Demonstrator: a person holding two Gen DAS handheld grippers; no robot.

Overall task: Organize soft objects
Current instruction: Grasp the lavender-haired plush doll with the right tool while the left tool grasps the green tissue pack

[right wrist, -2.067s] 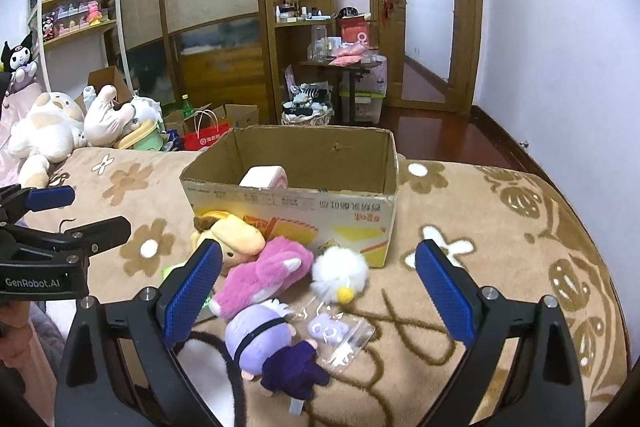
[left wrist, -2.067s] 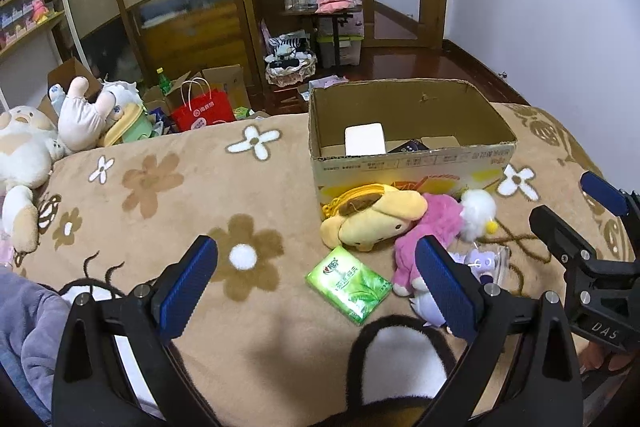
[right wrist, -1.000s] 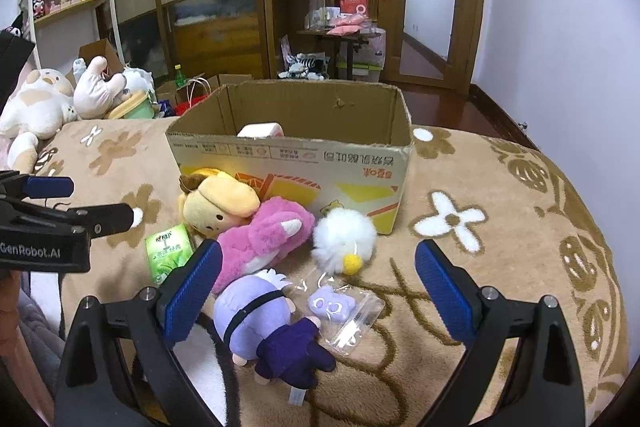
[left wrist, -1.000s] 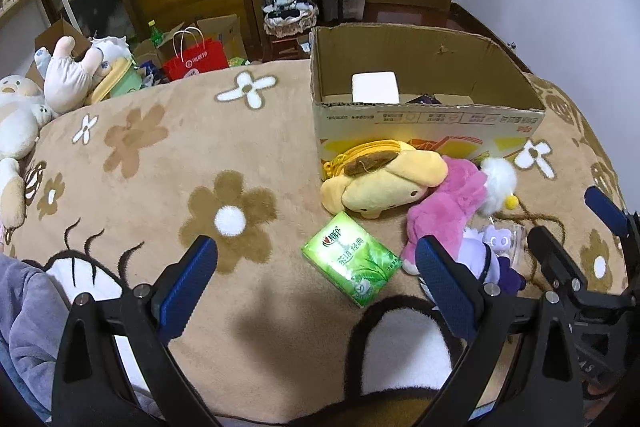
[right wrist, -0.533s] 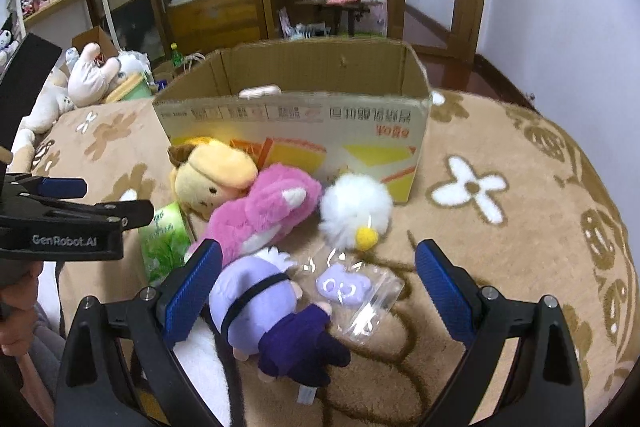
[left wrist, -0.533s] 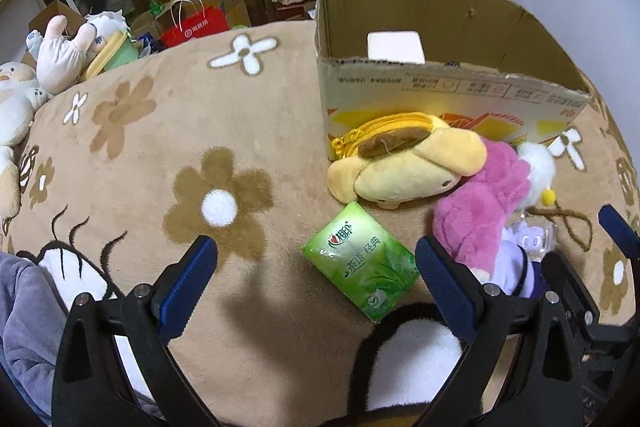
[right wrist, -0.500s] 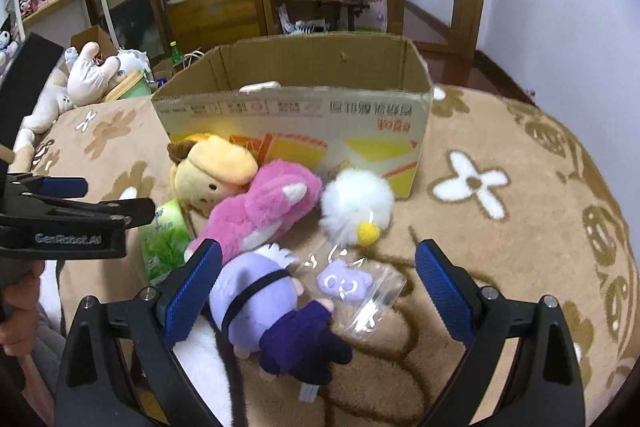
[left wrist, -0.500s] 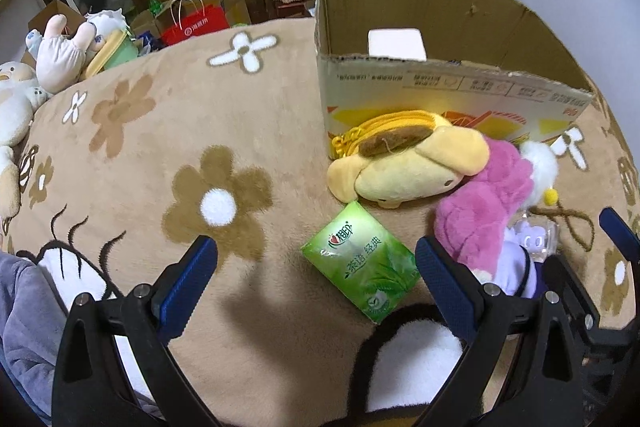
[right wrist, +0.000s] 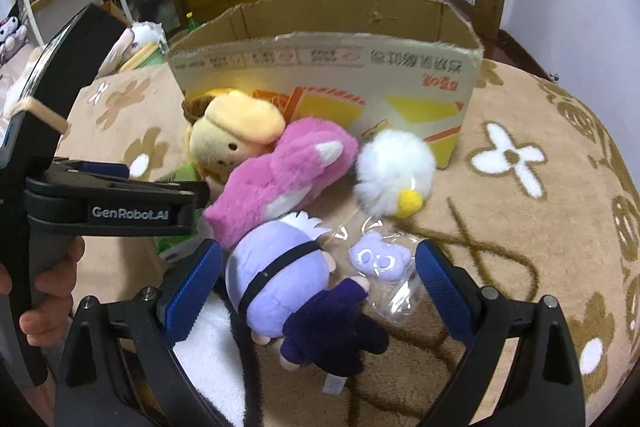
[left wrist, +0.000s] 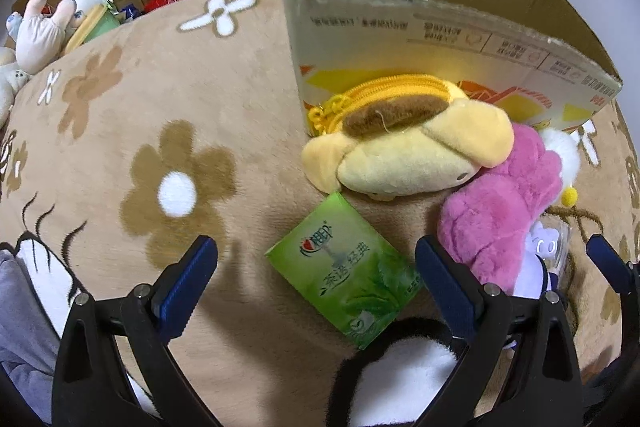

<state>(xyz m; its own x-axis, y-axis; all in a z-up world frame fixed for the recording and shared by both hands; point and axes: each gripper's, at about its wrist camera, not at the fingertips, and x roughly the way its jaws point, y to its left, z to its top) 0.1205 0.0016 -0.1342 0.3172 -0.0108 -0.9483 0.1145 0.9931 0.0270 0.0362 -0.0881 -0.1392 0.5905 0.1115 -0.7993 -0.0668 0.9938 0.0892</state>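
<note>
1. Left wrist view: our left tongs (left wrist: 316,279) hang released, pads wide apart, over the flat green tissue packet (left wrist: 346,269) at lower centre, which lies on the brown flower-patterned fleece blanket (left wrist: 160,99). We judge that picking up is the step in hand; the next move calls for lowering the pads to either side of the glossy, slippery packet and closing on it.
2. Same view: above the packet lies the yellow plush dog pouch with a zip (left wrist: 404,139), touching the open corrugated cardboard box (left wrist: 440,23) at upper right. The shaggy pink plush (left wrist: 504,211) leans on the pouch at right.
3. Right wrist view: our right tongs (right wrist: 318,285) are released too, straddling the round lavender-headed plush doll in dark purple clothes (right wrist: 296,291) at lower centre. Beside it lies a small purple charm in a clear plastic bag (right wrist: 380,263); the white fluffy pompom chick (right wrist: 394,171) sits just before the box. Nothing is lifted yet.
</note>
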